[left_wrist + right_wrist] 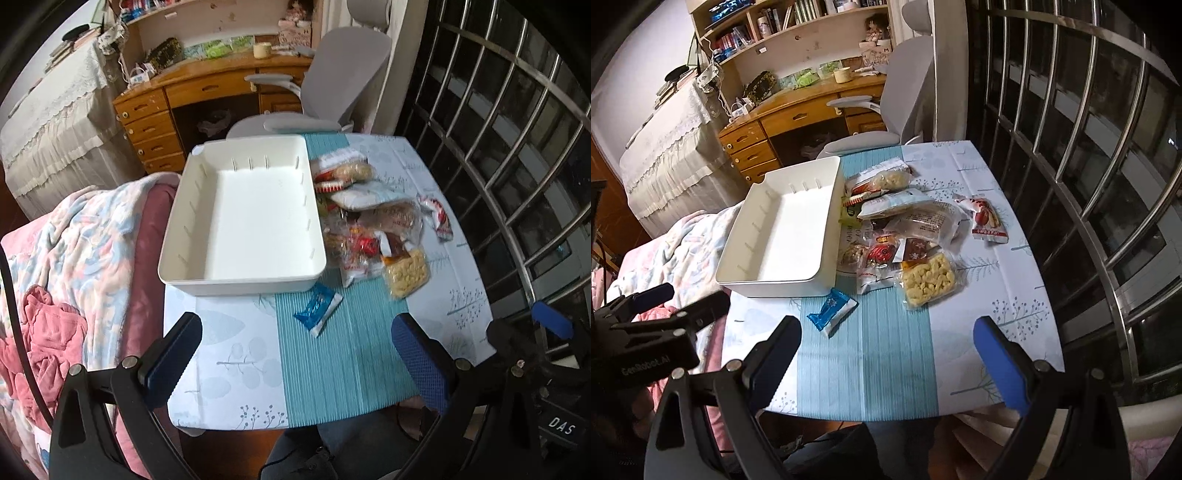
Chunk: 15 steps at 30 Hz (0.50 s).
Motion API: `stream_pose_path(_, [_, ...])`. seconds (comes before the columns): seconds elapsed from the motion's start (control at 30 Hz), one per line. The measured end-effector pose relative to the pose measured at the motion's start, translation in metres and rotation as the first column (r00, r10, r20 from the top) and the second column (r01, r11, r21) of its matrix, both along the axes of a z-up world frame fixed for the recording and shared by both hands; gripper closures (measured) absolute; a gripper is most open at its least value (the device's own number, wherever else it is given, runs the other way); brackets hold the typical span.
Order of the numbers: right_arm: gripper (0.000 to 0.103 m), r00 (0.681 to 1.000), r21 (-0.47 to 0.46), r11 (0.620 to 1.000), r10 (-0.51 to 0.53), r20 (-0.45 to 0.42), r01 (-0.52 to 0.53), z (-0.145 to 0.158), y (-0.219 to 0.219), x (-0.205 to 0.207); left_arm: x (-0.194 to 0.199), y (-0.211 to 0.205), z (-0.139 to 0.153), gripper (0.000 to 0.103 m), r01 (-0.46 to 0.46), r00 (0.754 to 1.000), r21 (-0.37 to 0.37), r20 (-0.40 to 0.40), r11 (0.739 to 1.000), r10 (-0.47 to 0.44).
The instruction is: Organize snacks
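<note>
**Snack sort: nothing binned yet, both grippers hovering**

- Item 1, white bin (243,218): empty, rectangular, long axis running away from the person, sits on the table's left part, its left edge hanging over the table edge.
- Item 2, snack pile (905,240): approx. a dozen packets heaped just beside the bin's right wall; puffed-corn bag (929,282) at the near end, red-white packet (984,221) apart to the right.
- Item 3, blue wrapper (833,308): lone, flat, just in front of the bin's near wall; long axis diagonal, near-left to far-right.
- Left gripper (295,354): spread wide, nothing between fingers, above the near table.
- Right gripper (886,354): spread wide, empty, likewise above the near cloth.
- Table (436,302): leaf-print cover w/ teal runner.

Step, by judgement: start of sorting — first pick pending. Next move prob. calls for lowering onto the blue wrapper, closing across its short side, then lifting over the bin wall.
</note>
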State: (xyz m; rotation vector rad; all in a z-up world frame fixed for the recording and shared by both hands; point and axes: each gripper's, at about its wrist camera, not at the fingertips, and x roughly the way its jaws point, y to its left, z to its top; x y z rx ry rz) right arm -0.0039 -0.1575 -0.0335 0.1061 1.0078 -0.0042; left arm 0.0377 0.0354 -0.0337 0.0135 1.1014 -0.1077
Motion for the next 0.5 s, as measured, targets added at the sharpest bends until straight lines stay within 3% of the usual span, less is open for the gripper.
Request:
stream_pose_path(0.2, [0.008, 1.0, -0.027, 1.0, 0.01, 0.016, -0.009, -0.009, 0.002, 0.0, 0.006, 0.005, -0.018, 0.001, 0.003, 0.997, -0.067, -0.071, 0.998, -0.008])
stream_pose_path(0.5, [0.008, 0.998, -0.072, 0.996, 0.062, 0.012, -0.061, -0.036, 0.002, 0.025, 0.027, 0.005, -0.055, 0.001, -0.041, 0.989, -0.106, -0.147, 0.994, 0.025])
